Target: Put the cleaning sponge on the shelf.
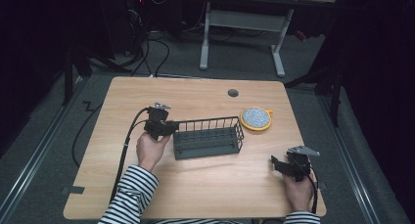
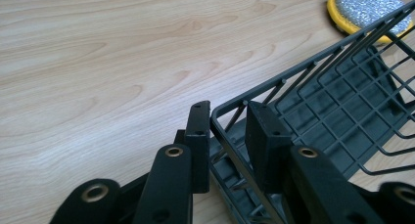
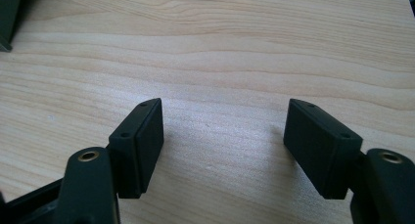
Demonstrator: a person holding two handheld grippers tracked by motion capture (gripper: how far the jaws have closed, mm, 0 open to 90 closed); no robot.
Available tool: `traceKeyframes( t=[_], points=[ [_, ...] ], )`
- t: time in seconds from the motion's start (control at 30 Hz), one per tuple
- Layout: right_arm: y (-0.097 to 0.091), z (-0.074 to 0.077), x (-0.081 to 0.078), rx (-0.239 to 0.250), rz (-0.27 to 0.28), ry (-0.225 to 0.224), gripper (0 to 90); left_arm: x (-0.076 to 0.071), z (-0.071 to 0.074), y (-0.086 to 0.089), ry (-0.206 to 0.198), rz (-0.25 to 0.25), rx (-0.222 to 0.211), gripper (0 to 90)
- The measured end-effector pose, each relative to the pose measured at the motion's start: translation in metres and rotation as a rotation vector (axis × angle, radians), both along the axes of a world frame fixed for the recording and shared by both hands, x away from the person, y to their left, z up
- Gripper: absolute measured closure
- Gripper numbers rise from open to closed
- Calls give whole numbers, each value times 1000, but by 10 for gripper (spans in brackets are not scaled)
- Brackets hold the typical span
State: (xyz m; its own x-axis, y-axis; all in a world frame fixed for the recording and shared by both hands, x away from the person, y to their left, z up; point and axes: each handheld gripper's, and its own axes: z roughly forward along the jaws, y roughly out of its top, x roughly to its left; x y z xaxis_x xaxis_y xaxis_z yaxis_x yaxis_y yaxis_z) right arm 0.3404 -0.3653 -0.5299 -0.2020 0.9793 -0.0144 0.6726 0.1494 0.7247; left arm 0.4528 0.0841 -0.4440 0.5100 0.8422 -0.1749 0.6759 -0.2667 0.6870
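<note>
L gripper (image 2: 227,131) pinches the left end wall of the rack (image 1: 208,136), mid-table (image 1: 195,185). Scrubber (image 1: 256,118) sits just beyond its far-right corner. R gripper (image 3: 222,136) spread, nothing between, near right edge. No readable labels.

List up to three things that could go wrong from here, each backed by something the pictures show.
1. The left tongs clamp only the thin end wall of the wire basket, so the basket may twist or slip if pulled.
2. The round yellow-rimmed scrubber lies close to the basket's far corner; a slide that way could knock it.
3. The right tongs rest open on the table, giving no support.
</note>
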Motion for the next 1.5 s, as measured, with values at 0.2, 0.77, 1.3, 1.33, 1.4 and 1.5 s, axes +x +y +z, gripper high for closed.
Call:
traceKeyframes(
  t=[0.2,0.77,1.3,1.33,1.4,1.5],
  points=[
    [0,0,0,2,1,0,313,1,2,-14,1,-29,17,726],
    [0,0,0,2,3,1,312,0,3,-18,-8,-63,-10,677],
    [0,0,0,0,2,2,312,-20,25,25,-110,-28,-54,371],
    [0,0,0,-2,4,1,312,-22,26,30,-117,-25,-61,371],
    [0,0,0,-1,4,1,312,-27,24,43,-126,-9,-80,365],
    [0,0,0,-2,4,1,313,-31,21,54,-129,14,-75,361]
  ],
)
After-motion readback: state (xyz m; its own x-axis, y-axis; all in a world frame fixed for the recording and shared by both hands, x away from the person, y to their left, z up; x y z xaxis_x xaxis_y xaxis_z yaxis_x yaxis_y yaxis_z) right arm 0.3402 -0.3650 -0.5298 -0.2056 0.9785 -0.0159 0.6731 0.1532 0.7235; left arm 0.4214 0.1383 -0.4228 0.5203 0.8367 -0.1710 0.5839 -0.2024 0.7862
